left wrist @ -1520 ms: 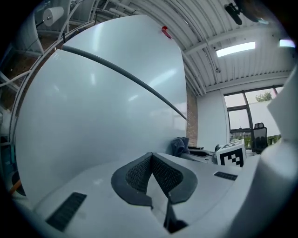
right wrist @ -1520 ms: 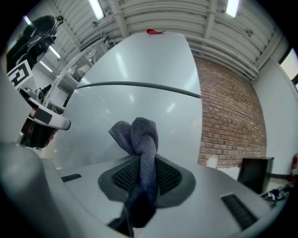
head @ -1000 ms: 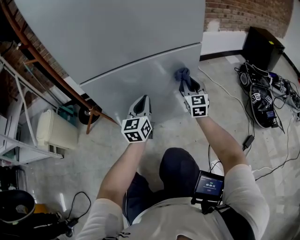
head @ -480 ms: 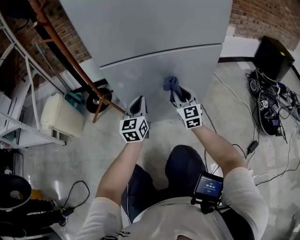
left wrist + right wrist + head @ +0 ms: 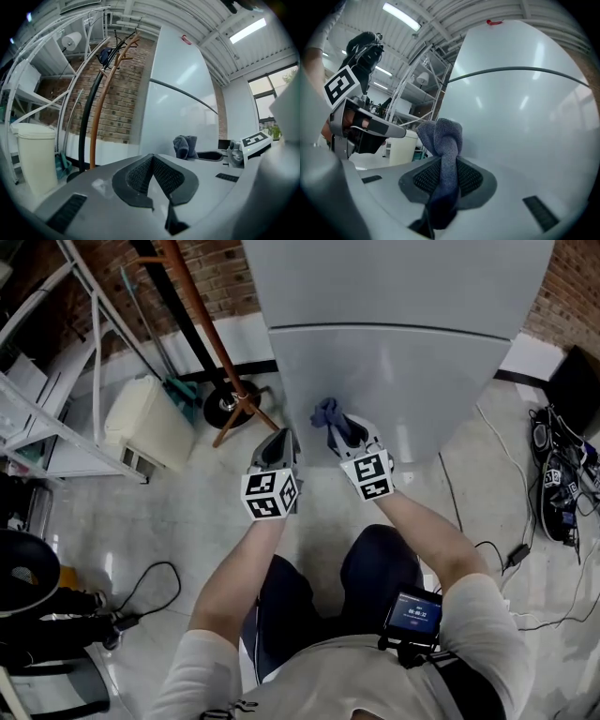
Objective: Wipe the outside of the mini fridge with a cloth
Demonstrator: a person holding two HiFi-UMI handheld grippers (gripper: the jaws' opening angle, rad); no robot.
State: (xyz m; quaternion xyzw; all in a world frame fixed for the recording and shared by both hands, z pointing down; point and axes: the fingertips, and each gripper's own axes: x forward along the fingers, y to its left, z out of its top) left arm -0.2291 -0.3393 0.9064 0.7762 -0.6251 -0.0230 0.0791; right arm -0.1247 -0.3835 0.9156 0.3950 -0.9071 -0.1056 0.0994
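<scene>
Head view, looking down: a person holds two grippers before a grey mini fridge [image 5: 403, 362] that fills the upper centre of the frame. A seam across its front divides an upper door from a lower one.

The right gripper [image 5: 341, 427] has its jaws clamped on a blue-grey cloth [image 5: 327, 414]. The bunched end of the cloth stands beyond the jaw tips at the lower left part of the lower door; whether it touches the surface cannot be told. In the right gripper view the cloth [image 5: 443, 138] rises as a knot-like fold out of the closed right gripper [image 5: 443, 161], with the fridge [image 5: 525, 117] filling the right of the frame.

The left gripper [image 5: 278, 437] sits just beside the right one, to its left, near the fridge's lower left corner. In the left gripper view its jaws [image 5: 152, 159] meet with nothing between them.

Containers: a cream lidded bin [image 5: 150, 432] stands on the floor at centre left, lid shut, contents hidden. A brown coat stand [image 5: 202, 324] leans between the bin and the fridge.
</scene>
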